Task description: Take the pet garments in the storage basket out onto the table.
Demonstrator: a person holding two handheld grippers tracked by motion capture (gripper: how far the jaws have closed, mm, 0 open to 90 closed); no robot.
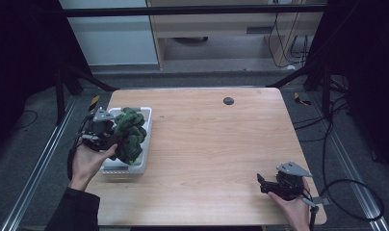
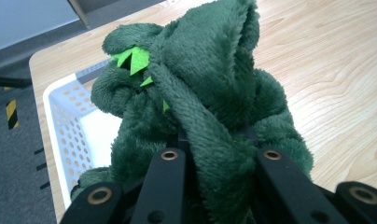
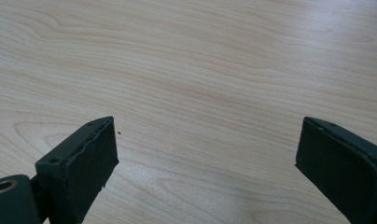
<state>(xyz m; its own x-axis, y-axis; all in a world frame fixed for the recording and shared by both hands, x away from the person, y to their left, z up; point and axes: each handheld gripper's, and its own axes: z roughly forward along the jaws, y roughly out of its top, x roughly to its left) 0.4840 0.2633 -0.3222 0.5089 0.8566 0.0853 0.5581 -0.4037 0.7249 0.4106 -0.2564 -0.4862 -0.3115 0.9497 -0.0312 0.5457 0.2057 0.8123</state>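
Observation:
A dark green plush toy (image 1: 129, 133) with bright green felt spikes hangs over a white perforated basket (image 1: 145, 144) at the table's left edge. My left gripper (image 1: 116, 139) is shut on the toy; in the left gripper view the plush (image 2: 200, 98) bulges between the two black jaws and hides their tips, with the basket (image 2: 65, 126) below and to the left. Near the front right corner, my right gripper (image 1: 261, 183) rests low, held by a hand. Its jaws stand wide open over bare wood in the right gripper view (image 3: 207, 154), nothing between them.
A small dark round disc (image 1: 228, 100) lies near the far edge of the wooden table (image 1: 216, 144). Cables trail on the floor at the right, and metal rails run along both sides of the table.

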